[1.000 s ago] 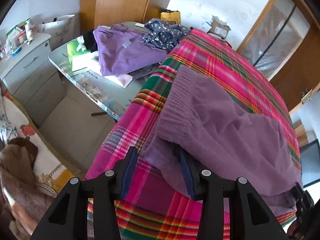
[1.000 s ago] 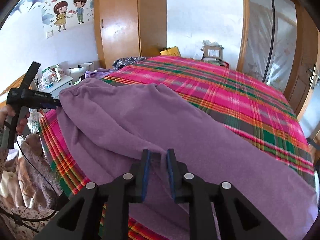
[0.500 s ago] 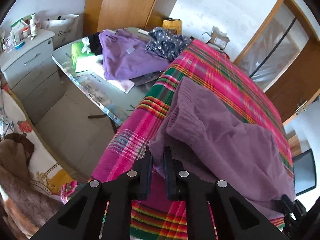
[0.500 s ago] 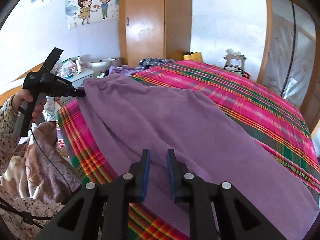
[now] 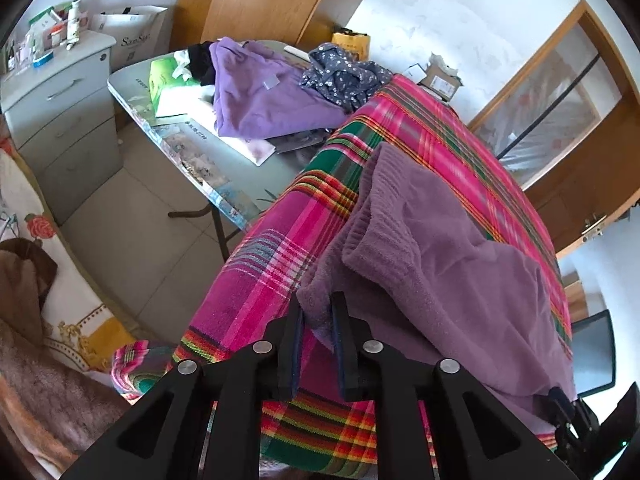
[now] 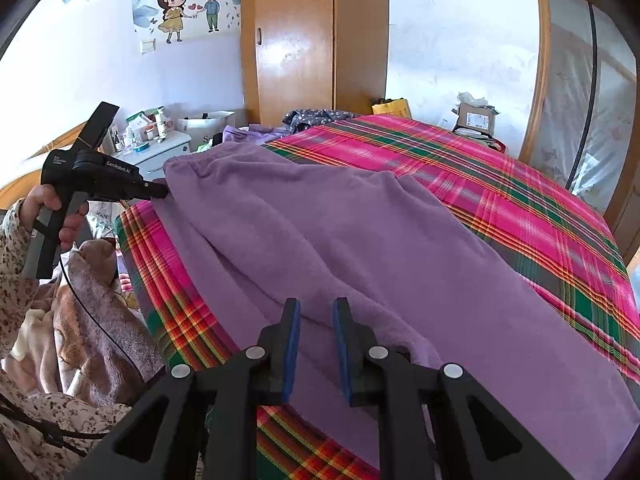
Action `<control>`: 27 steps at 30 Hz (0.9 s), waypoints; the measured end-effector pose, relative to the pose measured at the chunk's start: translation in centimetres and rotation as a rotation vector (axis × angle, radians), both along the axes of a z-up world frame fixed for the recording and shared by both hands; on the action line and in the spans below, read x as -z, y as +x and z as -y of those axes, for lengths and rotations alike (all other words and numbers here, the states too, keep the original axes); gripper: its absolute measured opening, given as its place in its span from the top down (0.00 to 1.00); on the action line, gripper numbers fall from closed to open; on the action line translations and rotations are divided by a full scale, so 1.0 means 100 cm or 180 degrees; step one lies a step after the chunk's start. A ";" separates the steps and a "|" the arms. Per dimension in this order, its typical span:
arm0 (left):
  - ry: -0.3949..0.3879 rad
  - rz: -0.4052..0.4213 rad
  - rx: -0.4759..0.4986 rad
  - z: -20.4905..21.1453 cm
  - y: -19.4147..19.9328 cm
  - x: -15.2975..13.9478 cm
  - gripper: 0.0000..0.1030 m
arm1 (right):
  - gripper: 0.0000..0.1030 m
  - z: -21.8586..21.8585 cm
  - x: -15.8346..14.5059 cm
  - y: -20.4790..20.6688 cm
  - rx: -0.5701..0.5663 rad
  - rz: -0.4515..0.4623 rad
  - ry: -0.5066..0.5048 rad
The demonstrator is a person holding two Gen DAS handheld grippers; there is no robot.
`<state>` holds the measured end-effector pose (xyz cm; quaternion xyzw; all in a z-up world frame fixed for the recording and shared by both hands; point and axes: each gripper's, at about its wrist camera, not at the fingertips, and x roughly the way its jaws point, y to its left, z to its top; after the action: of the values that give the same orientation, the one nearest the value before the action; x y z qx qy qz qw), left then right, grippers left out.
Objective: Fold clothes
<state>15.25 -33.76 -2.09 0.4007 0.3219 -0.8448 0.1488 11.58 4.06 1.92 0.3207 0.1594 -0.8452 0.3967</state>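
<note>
A purple fleece garment (image 5: pixel 460 280) lies spread on the bed's pink plaid blanket (image 5: pixel 432 128), its ribbed band (image 5: pixel 376 236) folded over near the bed's corner. My left gripper (image 5: pixel 318 306) pinches a corner of the fabric between its pads; its jaws are opening slightly. In the right wrist view the garment (image 6: pixel 360 232) runs across the blanket (image 6: pixel 500 192), with the left gripper (image 6: pixel 160 191) gripping its gathered end in a person's hand (image 6: pixel 44 204). My right gripper (image 6: pixel 316 310) is shut on a fold at the near edge; in the left wrist view the right gripper (image 5: pixel 560 398) sits at the garment's far end.
Beside the bed a folding table (image 5: pixel 192 160) carries a lilac garment (image 5: pixel 260 96), a dark dotted one (image 5: pixel 344 76) and a green box (image 5: pixel 160 78). A grey drawer cabinet (image 5: pixel 60 120) stands left. Brown blankets (image 6: pixel 92 312) lie heaped below the bed's corner. A wooden wardrobe (image 6: pixel 300 40) stands behind.
The left gripper's wide jaws have closed on the garment's corner. The fabric now bunches up at that end, and both views have shifted a little.
</note>
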 end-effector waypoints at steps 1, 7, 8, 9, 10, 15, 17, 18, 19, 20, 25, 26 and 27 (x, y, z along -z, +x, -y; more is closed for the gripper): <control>0.0005 0.0011 -0.0009 0.000 0.001 -0.001 0.83 | 0.81 0.000 -0.001 0.000 -0.0002 -0.0008 0.0001; 0.0046 0.0041 -0.0118 0.004 0.007 -0.005 0.75 | 0.72 -0.007 -0.005 -0.001 0.0033 -0.0119 0.0026; 0.0018 0.0044 -0.0143 0.003 0.009 -0.008 0.75 | 0.71 -0.009 -0.006 -0.002 0.0054 -0.0130 0.0032; -0.0034 0.0045 -0.0191 0.003 0.012 -0.011 0.76 | 0.70 -0.011 -0.006 -0.003 0.0075 -0.0141 0.0037; -0.0081 0.0037 -0.0229 0.003 0.014 -0.014 0.77 | 0.70 -0.012 -0.006 -0.004 0.0097 -0.0141 0.0040; -0.0132 -0.0022 -0.0291 -0.002 0.022 -0.027 0.78 | 0.70 -0.018 -0.007 -0.006 0.0133 -0.0130 0.0004; -0.0134 -0.0090 -0.0219 -0.009 0.020 -0.033 0.76 | 0.70 -0.020 -0.007 -0.005 0.0131 -0.0151 0.0009; -0.0108 -0.0146 -0.0148 -0.015 0.018 -0.036 0.76 | 0.70 -0.021 -0.007 -0.006 0.0131 -0.0159 0.0018; -0.0061 -0.0181 -0.0086 -0.019 0.014 -0.038 0.76 | 0.70 -0.022 -0.007 -0.006 0.0133 -0.0161 0.0028; -0.0011 -0.0202 -0.0030 -0.023 0.010 -0.039 0.76 | 0.70 -0.023 -0.007 -0.007 0.0139 -0.0163 0.0038; 0.0092 -0.0110 0.0135 -0.035 -0.013 -0.033 0.75 | 0.65 -0.026 -0.004 -0.007 0.0116 -0.0202 0.0140; 0.0155 -0.0100 0.0137 -0.035 -0.015 -0.030 0.75 | 0.65 -0.026 -0.002 -0.006 0.0104 -0.0217 0.0179; 0.0229 -0.0084 0.0108 -0.033 -0.017 -0.027 0.75 | 0.65 -0.027 -0.001 -0.006 0.0097 -0.0227 0.0227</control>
<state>13.56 -30.45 0.63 0.4000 0.3472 -0.8403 0.1157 10.95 6.74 1.97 0.3066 0.1985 -0.8558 0.3663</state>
